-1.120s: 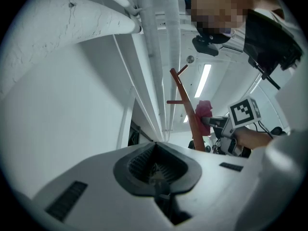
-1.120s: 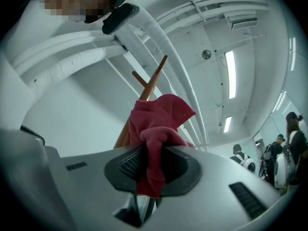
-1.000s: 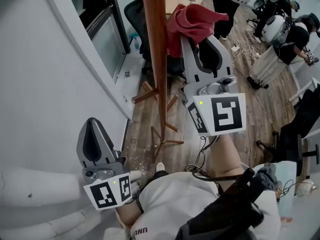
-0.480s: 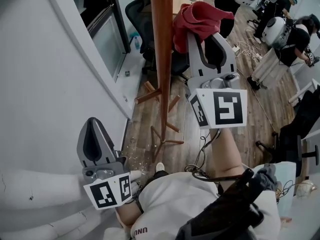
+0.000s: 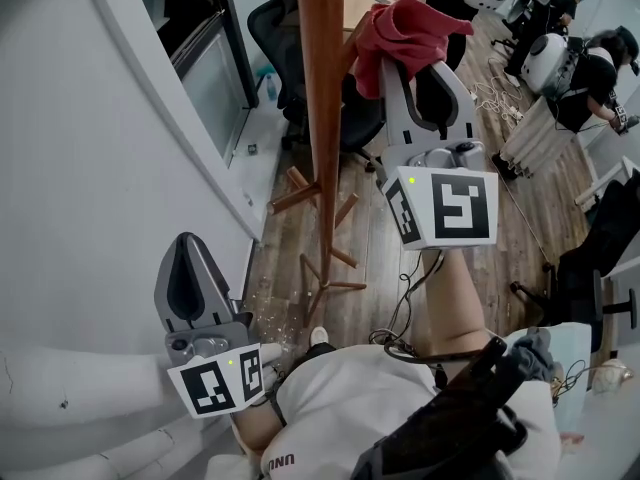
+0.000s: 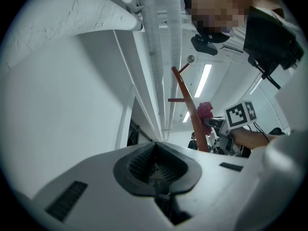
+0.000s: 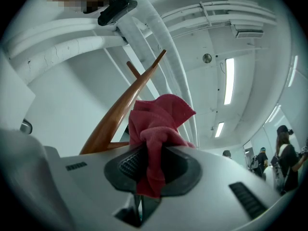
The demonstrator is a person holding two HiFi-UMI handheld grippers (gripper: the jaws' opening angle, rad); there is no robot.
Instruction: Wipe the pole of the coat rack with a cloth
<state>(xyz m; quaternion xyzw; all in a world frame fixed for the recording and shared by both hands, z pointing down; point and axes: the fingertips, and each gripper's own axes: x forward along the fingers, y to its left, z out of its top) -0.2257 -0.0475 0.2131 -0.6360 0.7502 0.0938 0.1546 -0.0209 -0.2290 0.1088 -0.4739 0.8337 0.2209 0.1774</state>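
The brown wooden pole of the coat rack [image 5: 322,88] rises through the middle of the head view, its spread legs [image 5: 322,258] on the wood floor. My right gripper [image 5: 418,63] is shut on a red cloth [image 5: 405,30], held just right of the pole with the cloth's edge next to the wood. In the right gripper view the red cloth [image 7: 156,129] bunches out of the jaws beside the pole [image 7: 120,112]. My left gripper [image 5: 186,280] hangs low near the white wall, shut and holding nothing; its own view shows the pole [image 6: 190,112] and cloth [image 6: 205,110] far off.
A white wall [image 5: 110,198] and fat white pipes [image 5: 70,378] stand at my left. A dark office chair [image 5: 285,33] sits behind the rack. Cables [image 5: 490,98] lie on the floor at right, where people and white round machines [image 5: 548,56] stand.
My right gripper has risen along the pole with the red cloth, moving up and slightly right. The left gripper has stayed where it was.
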